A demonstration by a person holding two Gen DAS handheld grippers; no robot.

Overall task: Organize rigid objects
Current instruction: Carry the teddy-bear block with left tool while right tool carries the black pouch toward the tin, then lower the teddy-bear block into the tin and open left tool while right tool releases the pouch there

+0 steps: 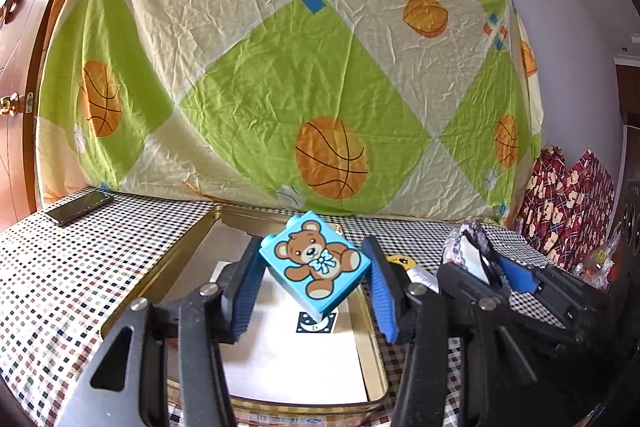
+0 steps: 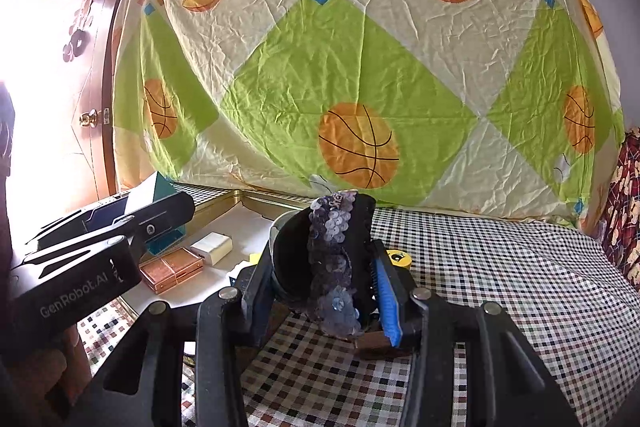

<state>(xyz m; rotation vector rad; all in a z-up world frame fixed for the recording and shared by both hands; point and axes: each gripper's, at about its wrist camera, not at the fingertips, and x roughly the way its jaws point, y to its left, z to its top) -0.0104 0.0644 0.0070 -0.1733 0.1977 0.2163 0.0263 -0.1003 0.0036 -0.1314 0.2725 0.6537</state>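
In the left wrist view my left gripper holds a tilted blue toy block with a teddy bear picture between its blue pads, above a gold tin tray lined with white paper. In the right wrist view my right gripper is shut on a black sequined hair clip, held above the checkered tablecloth. The right gripper also shows in the left wrist view, to the right of the tray. The left gripper body shows at the left of the right wrist view.
A phone lies at the table's back left. In the tray are a copper case and a white box. A yellow round object lies behind the clip. A basketball-print sheet hangs behind the table. Red cushions are right.
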